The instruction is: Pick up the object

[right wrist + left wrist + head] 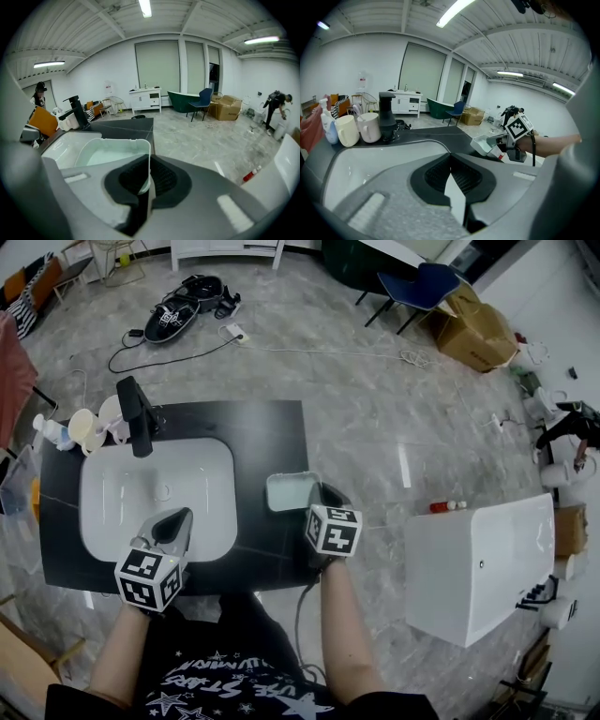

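Your right gripper (pixel 147 174) is pinched tight on the near wall of the tray (pixel 110 153), just ahead on the counter (pixel 127 124); likely light, thin, slick plastic, so lift level; left gripper (pixel 454 180) closed, empty.

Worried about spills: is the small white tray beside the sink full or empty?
Empty. The right gripper view looks into the white tray and shows only its bare pale floor, nothing lying inside.
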Tool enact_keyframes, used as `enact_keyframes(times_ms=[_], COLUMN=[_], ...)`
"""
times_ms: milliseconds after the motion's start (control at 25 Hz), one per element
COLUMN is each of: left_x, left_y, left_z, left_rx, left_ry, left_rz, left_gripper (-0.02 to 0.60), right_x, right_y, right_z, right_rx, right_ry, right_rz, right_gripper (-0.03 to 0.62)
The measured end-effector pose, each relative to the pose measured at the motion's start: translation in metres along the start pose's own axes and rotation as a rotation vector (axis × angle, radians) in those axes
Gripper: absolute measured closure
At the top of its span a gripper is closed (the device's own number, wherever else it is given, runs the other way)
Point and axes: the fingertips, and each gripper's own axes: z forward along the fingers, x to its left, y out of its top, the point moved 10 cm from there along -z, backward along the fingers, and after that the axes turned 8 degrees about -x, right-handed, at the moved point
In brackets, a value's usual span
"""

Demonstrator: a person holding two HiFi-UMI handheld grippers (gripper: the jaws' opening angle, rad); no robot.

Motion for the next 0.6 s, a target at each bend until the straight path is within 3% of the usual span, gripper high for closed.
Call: enact_keyframes(times_ms=[600], left_x=[0.064], left_y=[-0.017], left_z=[-0.091], left_rx=[-0.048], left_ry=[-0.139], left_rz=[0.013], left_gripper=[0.574], right_x=[0.098], right_y=[-0.014], right_z=[-0.101], right_rx=[-0.089], right_ry=[-0.178], right_rz=[0.050], right_gripper=[0.583])
